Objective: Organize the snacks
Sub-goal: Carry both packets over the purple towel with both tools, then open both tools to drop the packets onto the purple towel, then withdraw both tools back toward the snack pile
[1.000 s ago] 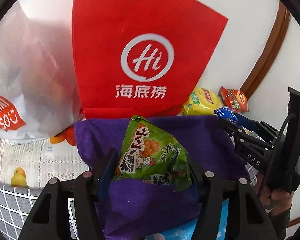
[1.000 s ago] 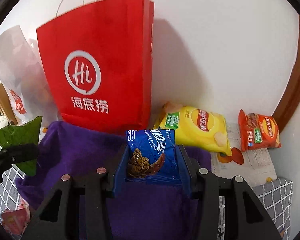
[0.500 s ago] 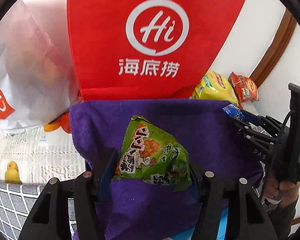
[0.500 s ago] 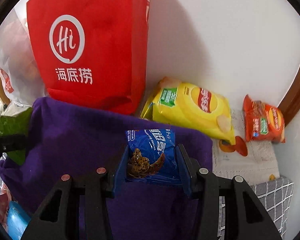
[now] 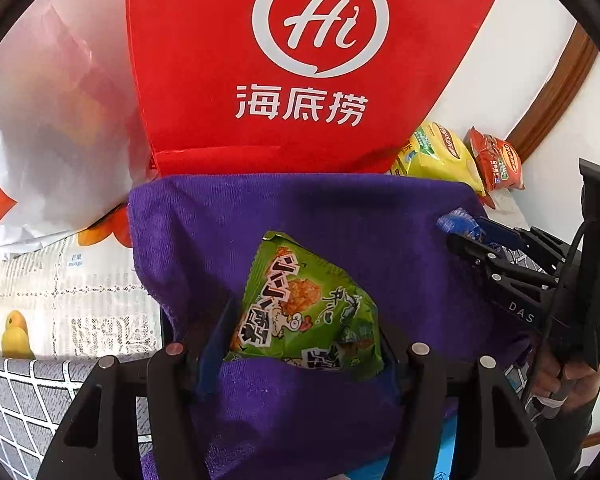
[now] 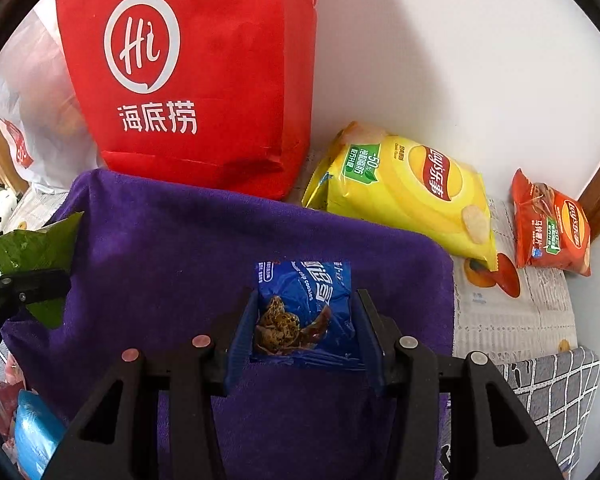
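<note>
Green snack packet (image 5: 306, 308), lower centre of the left wrist view: clamped between the 2 fingers of the left gripper (image 5: 300, 344), whose jaws are easing open at this moment while the packet sits between them, above the purple towel (image 5: 340, 216). Blue cookie packet (image 6: 306, 312), lower centre of the right wrist view: grasped by the right gripper (image 6: 306, 332), both pads pressing its sides, over the same towel. The towel fills the middle of both frames; behind it, at the top, stands the red paper bag (image 6: 196, 80), with a white plastic bag (image 5: 48, 120) at upper left. A yellow chip bag (image 6: 408, 196) and an orange chip bag (image 6: 552, 228) lie at right on the printed tablecloth (image 6: 512, 312).

Judged step: setting both packets down on the towel. To do it well, bring each packet low until it rests on the cloth, keep the 2 packets apart and side by side, then release fully before lifting, so that the foil does not cling to a pad and flip.
</note>
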### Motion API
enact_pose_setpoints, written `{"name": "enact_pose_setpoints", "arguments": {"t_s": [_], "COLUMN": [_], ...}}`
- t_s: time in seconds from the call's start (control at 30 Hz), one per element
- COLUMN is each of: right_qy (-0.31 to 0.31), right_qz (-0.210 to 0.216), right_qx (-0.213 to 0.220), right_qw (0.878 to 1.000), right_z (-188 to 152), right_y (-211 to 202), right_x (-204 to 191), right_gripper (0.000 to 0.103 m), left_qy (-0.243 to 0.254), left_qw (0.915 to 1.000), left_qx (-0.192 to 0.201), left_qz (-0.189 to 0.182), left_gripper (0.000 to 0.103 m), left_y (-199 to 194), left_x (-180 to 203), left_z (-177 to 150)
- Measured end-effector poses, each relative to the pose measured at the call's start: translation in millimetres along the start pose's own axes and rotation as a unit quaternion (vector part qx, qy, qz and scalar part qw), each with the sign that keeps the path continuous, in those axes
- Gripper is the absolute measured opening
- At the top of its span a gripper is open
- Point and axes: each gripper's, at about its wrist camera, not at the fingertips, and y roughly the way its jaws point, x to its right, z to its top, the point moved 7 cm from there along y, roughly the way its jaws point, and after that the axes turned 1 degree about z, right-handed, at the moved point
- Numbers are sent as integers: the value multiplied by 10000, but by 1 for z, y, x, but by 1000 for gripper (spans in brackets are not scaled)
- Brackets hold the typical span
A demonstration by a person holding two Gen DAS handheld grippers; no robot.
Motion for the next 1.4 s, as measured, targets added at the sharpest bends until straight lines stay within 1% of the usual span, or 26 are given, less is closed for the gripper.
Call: {"name": "enact_pose_setpoints", "arguments": {"t_s": [0.2,0.27,0.37,0.43,0.53,0.6,0.67,0.73,0.9,1.07,1.23,1.33,1.4], "right_qy": [26,24,68,91,104,116,140,180,217,333,347,335,386], "right_qz": [-19,-26,-18,-12,-21,-37,-29,-21,-82,-140,-274,-451,-460], "right_qx": [-39,6,120,166,221,249,270,287,345,377,238,235,252], "right_qw": [10000,10000,9999,9998,9997,9996,9995,9994,9991,9986,9987,9981,9979], "right_z": [0,2,5,7,10,11,12,13,13,9,-8,-21,-29], "right_y": [0,-3,-10,-13,-18,-21,-23,-24,-31,-43,-54,-69,-80], "right_x": [1,1,1,2,3,3,4,4,6,9,10,12,13], "right_gripper": [54,55,61,61,61,61,61,62,62,62,62,62,62], "left_qy": [27,15,18,28,72,108,152,196,156,308,416,486,478], "left_qw": [10000,10000,10000,9999,9998,9997,9995,9993,9998,9994,9988,9981,9979], "left_qx": [-32,-39,-67,-105,-159,-172,-117,-48,3,136,233,367,436], "left_qz": [21,22,9,25,34,124,256,323,128,54,-51,-40,-70], "left_gripper": [62,62,62,62,66,75,81,82,82,82,82,82,82], "left_y": [2,2,2,3,5,7,7,5,-4,-17,-31,-45,-54], "left_x": [2,1,1,1,4,6,7,8,10,18,30,35,37], "left_z": [0,0,-1,-1,-2,-2,-1,0,3,4,3,3,3]}}
